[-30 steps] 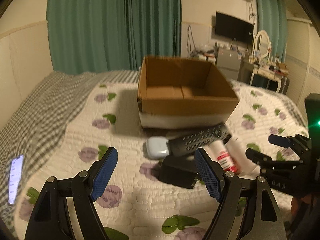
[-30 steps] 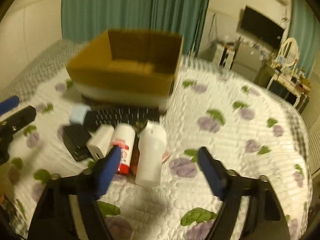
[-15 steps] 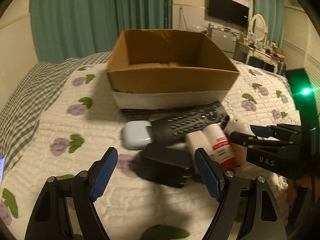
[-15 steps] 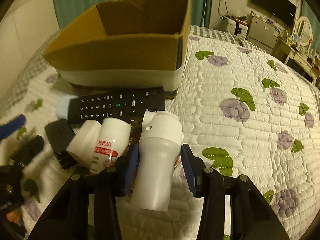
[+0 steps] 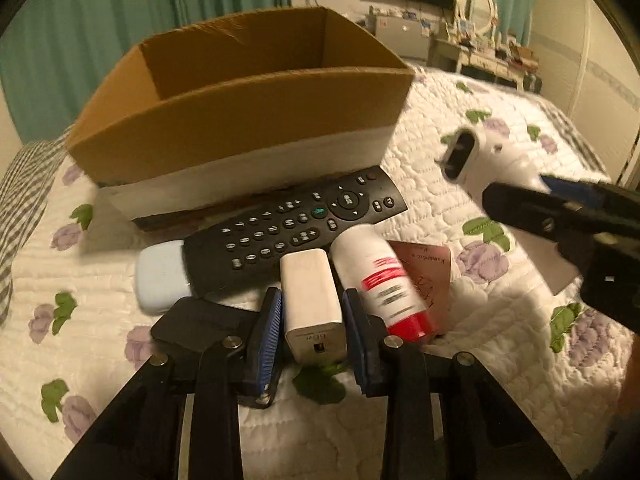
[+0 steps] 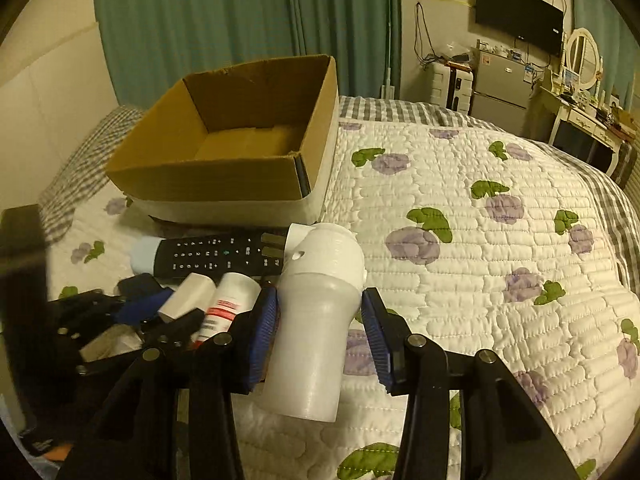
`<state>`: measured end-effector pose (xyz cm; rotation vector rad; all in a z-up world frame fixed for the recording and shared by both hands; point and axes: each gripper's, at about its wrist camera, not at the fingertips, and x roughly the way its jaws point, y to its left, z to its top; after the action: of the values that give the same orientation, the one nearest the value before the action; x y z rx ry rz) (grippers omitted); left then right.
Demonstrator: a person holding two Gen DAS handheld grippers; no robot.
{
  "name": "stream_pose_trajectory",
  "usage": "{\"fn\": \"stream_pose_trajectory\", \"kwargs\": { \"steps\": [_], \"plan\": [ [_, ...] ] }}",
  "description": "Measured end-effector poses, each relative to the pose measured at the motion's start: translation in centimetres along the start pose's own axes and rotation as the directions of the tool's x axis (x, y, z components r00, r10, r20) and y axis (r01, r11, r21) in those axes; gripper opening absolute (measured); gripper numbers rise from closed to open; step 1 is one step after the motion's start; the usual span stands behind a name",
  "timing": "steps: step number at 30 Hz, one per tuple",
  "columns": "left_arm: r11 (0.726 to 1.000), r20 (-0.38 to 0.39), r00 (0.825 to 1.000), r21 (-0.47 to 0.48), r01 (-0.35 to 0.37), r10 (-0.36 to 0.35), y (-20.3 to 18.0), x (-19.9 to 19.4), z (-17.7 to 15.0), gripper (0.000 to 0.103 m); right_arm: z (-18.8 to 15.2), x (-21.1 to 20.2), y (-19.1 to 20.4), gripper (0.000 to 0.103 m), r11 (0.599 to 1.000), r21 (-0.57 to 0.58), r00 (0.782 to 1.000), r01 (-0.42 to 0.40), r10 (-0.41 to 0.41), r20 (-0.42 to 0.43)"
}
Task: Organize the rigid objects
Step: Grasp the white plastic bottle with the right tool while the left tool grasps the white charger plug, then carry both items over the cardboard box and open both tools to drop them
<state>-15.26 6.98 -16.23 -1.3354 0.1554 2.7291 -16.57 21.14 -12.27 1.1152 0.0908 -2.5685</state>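
My left gripper [image 5: 314,322] is shut on a white charger block [image 5: 310,300] lying on the quilt among a black remote [image 5: 296,232], a white-and-red bottle [image 5: 380,280], a pale blue case [image 5: 160,276] and a black adapter [image 5: 200,326]. My right gripper [image 6: 320,332] is shut on a white plastic bottle [image 6: 316,316] and holds it off the bed; the bottle also shows in the left wrist view [image 5: 492,164]. An open empty cardboard box [image 6: 240,152] stands just behind the pile.
A reddish card [image 5: 426,276] lies under the red-and-white bottle. The flowered quilt [image 6: 480,240] stretches to the right. Green curtains [image 6: 240,20], a TV [image 6: 518,12], a small fridge [image 6: 500,84] and a dressing table [image 6: 580,112] stand behind.
My left gripper moved forward and closed on the white charger block. My right gripper, with the white bottle between its fingers, lifted it off the bed.
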Motion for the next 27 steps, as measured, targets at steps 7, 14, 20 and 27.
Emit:
{"fn": "stream_pose_trajectory", "kwargs": {
  "steps": [7, 14, 20, 27],
  "plan": [
    [1.0, -0.021, 1.0, 0.014, -0.022, 0.023, -0.8, 1.1, 0.5, 0.029, -0.2, -0.1, 0.1, 0.043, 1.0, -0.002, 1.0, 0.0, 0.0, 0.001],
    [1.0, 0.077, 0.997, -0.02, 0.024, -0.022, 0.7, -4.1, 0.8, 0.028, 0.8, -2.6, 0.5, 0.043, 1.0, -0.009, 0.998, 0.03, -0.029, 0.06],
    [1.0, 0.205, 0.979, -0.017, -0.006, 0.009, 3.0, -10.3, 4.0, 0.028, 4.0, -6.0, 1.8, 0.043, 0.998, -0.043, 0.988, 0.041, -0.034, 0.148],
    [0.997, 0.271, 0.959, -0.038, -0.071, 0.079, 6.3, -11.1, 9.3, 0.028, 9.1, -6.5, 3.0, 0.043, 0.995, -0.1, 0.973, 0.025, -0.001, 0.233]
  ]
}}
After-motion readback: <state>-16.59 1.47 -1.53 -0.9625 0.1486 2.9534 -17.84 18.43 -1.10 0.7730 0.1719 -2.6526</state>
